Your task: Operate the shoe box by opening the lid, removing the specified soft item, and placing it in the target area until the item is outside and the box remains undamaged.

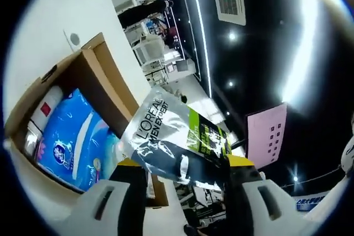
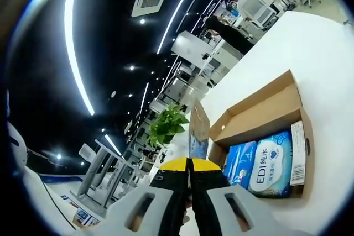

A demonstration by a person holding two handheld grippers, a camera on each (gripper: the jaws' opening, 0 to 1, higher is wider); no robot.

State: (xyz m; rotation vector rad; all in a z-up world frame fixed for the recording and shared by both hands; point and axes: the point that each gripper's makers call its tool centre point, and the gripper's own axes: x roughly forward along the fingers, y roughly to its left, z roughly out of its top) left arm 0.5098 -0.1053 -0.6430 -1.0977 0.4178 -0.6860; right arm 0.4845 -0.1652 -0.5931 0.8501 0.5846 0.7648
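Observation:
A silver, black and green L'Oreal Men Expert pouch point(image 1: 171, 136) hangs in the air, and my left gripper point(image 1: 185, 172) is shut on its lower edge. Behind it stands the open cardboard shoe box point(image 1: 88, 70) with blue soft packs point(image 1: 72, 136) and a small white-and-red pack point(image 1: 47, 109) inside. In the right gripper view the same box point(image 2: 265, 109) lies open, with blue packs point(image 2: 265, 169) and a white carton point(image 2: 297, 153) in it. Its raised lid point(image 2: 198, 131) runs down between the jaws of my right gripper point(image 2: 188, 178), which is shut on the lid's edge.
The box rests on a white table point(image 1: 50, 20) point(image 2: 310, 48). Beyond the table are office desks and equipment, a person in dark clothes point(image 2: 232, 31) and a green plant point(image 2: 168, 125). A pink sign point(image 1: 268, 134) hangs in the background.

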